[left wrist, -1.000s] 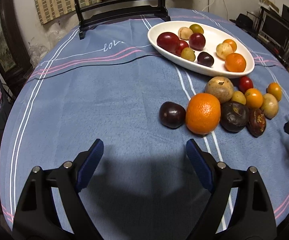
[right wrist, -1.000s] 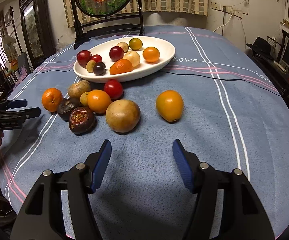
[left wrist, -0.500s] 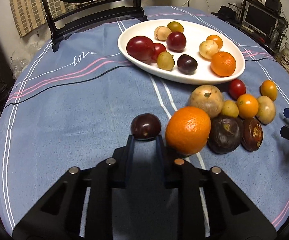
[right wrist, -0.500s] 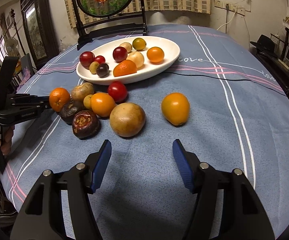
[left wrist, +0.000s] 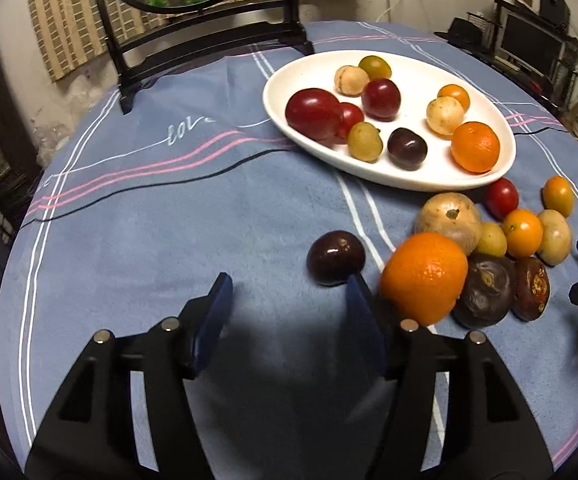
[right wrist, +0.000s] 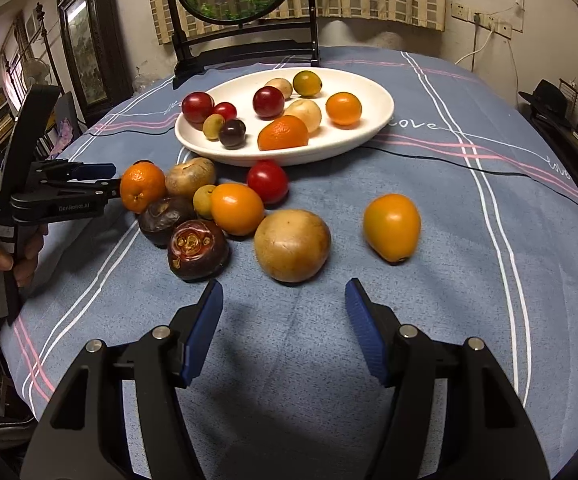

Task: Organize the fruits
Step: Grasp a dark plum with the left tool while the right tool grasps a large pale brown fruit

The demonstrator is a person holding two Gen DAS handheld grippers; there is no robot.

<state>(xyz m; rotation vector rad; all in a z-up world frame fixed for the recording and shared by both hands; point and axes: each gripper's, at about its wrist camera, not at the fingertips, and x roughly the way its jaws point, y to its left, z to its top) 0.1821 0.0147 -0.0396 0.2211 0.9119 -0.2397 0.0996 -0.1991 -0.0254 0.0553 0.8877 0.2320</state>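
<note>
A white oval plate (left wrist: pixel 405 178) (right wrist: pixel 353 142) holds several fruits. Loose fruits lie in a cluster on the blue cloth before it. My left gripper (left wrist: pixel 289 292) is open and empty; a dark plum (left wrist: pixel 335 257) lies just beyond its right fingertip, with a big orange (left wrist: pixel 425 276) (right wrist: pixel 141 186) to the right. In the right wrist view the left gripper (right wrist: pixel 105 180) reaches the orange from the left. My right gripper (right wrist: pixel 285 300) is open and empty, just short of a tan round fruit (right wrist: pixel 292 245). An orange-yellow fruit (right wrist: pixel 392 226) lies apart to the right.
A black-framed round screen stand (left wrist: pixel 209 44) (right wrist: pixel 245 52) stands at the table's far edge. Two dark wrinkled fruits (right wrist: pixel 197 249) (right wrist: pixel 165 219) lie at the cluster's front. Shelves and electronics (left wrist: pixel 529 44) flank the round table.
My left gripper was open, shut half a second ago just before the dark plum, and is open again, shifted left. The right gripper stayed open and edged toward the cluster.
</note>
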